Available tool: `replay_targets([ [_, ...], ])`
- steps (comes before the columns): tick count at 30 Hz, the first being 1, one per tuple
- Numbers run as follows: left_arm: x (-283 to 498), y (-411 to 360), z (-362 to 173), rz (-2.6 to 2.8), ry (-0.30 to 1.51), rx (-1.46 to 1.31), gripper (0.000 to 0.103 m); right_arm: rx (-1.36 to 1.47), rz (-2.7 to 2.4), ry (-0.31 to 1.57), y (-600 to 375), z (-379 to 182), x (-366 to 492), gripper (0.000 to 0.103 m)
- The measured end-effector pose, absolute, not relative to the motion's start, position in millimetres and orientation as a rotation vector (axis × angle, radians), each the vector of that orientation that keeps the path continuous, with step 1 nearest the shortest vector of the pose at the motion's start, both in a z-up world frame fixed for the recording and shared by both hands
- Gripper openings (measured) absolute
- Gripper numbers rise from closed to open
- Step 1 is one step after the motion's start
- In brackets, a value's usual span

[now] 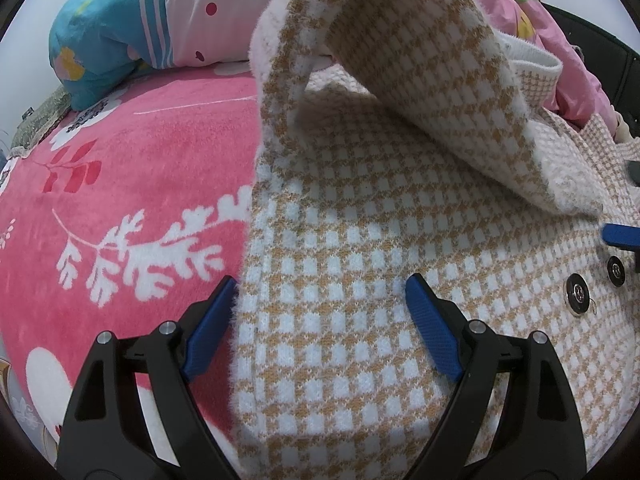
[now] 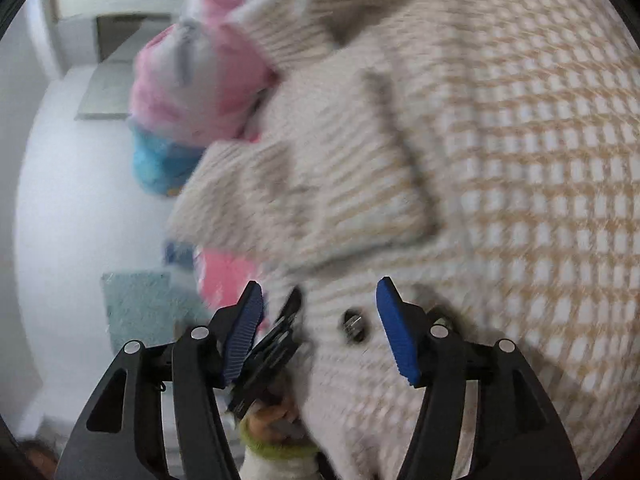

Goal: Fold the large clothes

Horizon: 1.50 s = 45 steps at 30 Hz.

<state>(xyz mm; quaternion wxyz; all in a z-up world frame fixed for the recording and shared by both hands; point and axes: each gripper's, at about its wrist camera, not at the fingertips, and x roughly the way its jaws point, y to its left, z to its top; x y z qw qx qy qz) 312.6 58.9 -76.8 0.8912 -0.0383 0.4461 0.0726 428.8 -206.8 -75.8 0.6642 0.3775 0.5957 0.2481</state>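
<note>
Two grippers: I see both over the checked cardigan (image 1: 360,320), which lies spread on the pink blanket (image 1: 120,184).
Left gripper (image 1: 322,330): released, blue pads (image 1: 432,332) spread wide over the cardigan's left border, nothing pinched; its left pad sits right at the fuzzy edge where the knit meets the blanket.
Right gripper (image 2: 320,332): released, pads apart above the knit near a dark button (image 2: 354,326); nothing clamped. This view is blurred.
Sleeve (image 1: 400,80): part of the cardigan arches up and folds over its body, above the left gripper.
Buttons (image 1: 576,294): two dark ones, right of the left gripper, on the cardigan front.
Containers: I can make out none.
Edges: cardigan's left border runs straight up from the left gripper.
Open room: bare blanket left of the cardigan; a blue and pink pillow (image 1: 132,28) beyond it.
Hand (image 2: 276,412): visible under the right gripper, green cuff.
</note>
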Motion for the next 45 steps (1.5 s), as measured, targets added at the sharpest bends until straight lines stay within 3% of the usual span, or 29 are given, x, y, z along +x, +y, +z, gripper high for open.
replay_targets([
  [1, 312, 59, -77, 0.151, 0.924, -0.08, 0.083, 0.865, 0.54, 1.319, -209, -79, 433, 0.057],
  [6, 311, 61, -79, 0.144, 0.92, -0.088, 0.083, 0.814, 0.443, 1.185, -219, -72, 436, 0.014],
  [9, 310, 64, -78, 0.139, 0.921, -0.091, 0.083, 0.691, 0.429, 1.042, -223, -26, 432, 0.012],
  [12, 310, 65, -78, 0.14, 0.92, -0.091, 0.083, 0.59, 0.376, 0.896, -247, 23, 429, 0.011],
  [16, 308, 69, -76, 0.124, 0.92, -0.098, 0.083, 0.511, 0.261, 0.798, -284, 44, 416, 0.011],
  [24, 290, 84, -63, 0.158, 0.908, -0.032, 0.083, 0.452, 0.154, 0.997, -315, -39, 416, 0.011],
  [31, 281, 109, -55, 0.225, 0.924, -0.042, 0.082, 0.452, 0.229, 0.872, -321, -11, 408, 0.011],
  [37, 278, 122, -58, 0.214, 0.946, -0.115, 0.081, 0.546, 0.185, 1.104, -340, -69, 412, 0.012],
  [40, 278, 126, -55, 0.178, 0.944, -0.145, 0.081, 0.533, 0.204, 1.073, -345, -50, 407, 0.017],
  [42, 284, 129, -46, 0.15, 0.922, -0.173, 0.081, 0.497, 0.228, 1.057, -344, -36, 412, 0.037],
  [45, 305, 131, -26, 0.135, 0.887, -0.213, 0.081, 0.441, 0.221, 1.062, -340, -30, 431, 0.046],
])
